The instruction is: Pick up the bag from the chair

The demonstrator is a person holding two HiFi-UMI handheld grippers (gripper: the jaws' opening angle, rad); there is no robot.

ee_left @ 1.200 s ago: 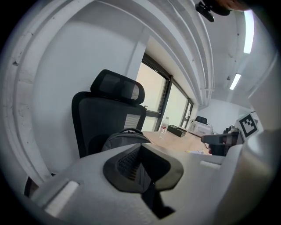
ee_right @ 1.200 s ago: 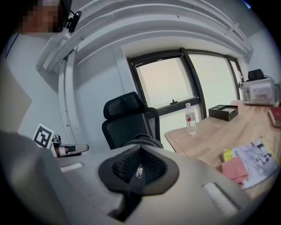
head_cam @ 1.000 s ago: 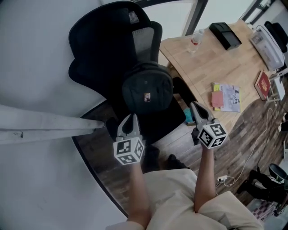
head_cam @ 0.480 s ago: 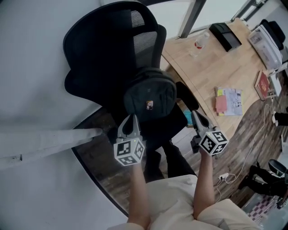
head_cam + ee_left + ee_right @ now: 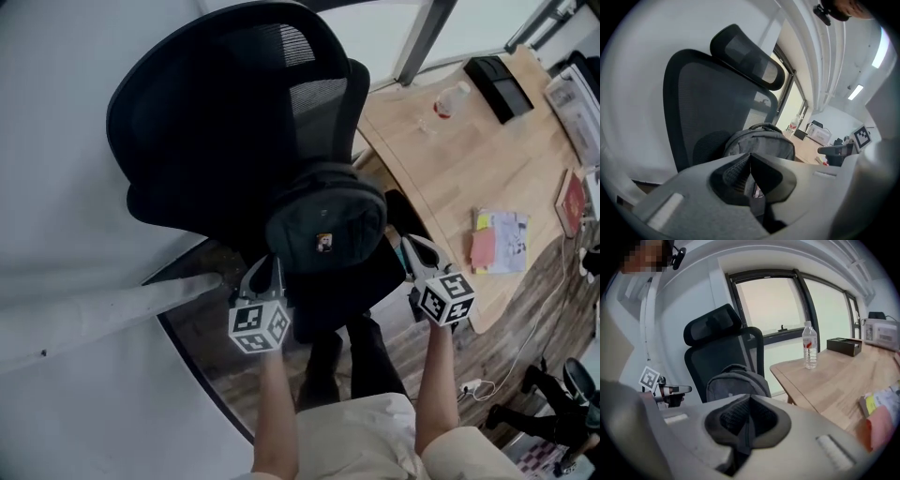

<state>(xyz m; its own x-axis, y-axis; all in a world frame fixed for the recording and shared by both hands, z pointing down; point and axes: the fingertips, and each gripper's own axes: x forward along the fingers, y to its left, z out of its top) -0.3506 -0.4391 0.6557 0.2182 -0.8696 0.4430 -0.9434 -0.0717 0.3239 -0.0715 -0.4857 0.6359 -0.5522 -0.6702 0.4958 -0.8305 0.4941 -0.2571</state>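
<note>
A dark grey backpack (image 5: 323,230) stands upright on the seat of a black mesh office chair (image 5: 216,141), leaning on the backrest. My left gripper (image 5: 265,270) is shut and empty, just off the bag's lower left side. My right gripper (image 5: 413,247) is also shut and empty, just right of the bag by the seat's edge. In the left gripper view the backpack (image 5: 761,140) rises right behind the closed jaws (image 5: 751,158), with the right gripper (image 5: 839,150) beyond. In the right gripper view the backpack (image 5: 735,383) sits behind the closed jaws (image 5: 750,401).
A wooden table (image 5: 487,178) stands right of the chair, close to my right gripper, with a water bottle (image 5: 446,100), a black box (image 5: 498,75) and papers (image 5: 499,241) on it. A white wall (image 5: 66,141) lies left. My legs and shoes (image 5: 347,361) are below the seat.
Both grippers have moved forward and down toward the chair, ending on either side of the backpack. Their jaws stayed shut throughout.
</note>
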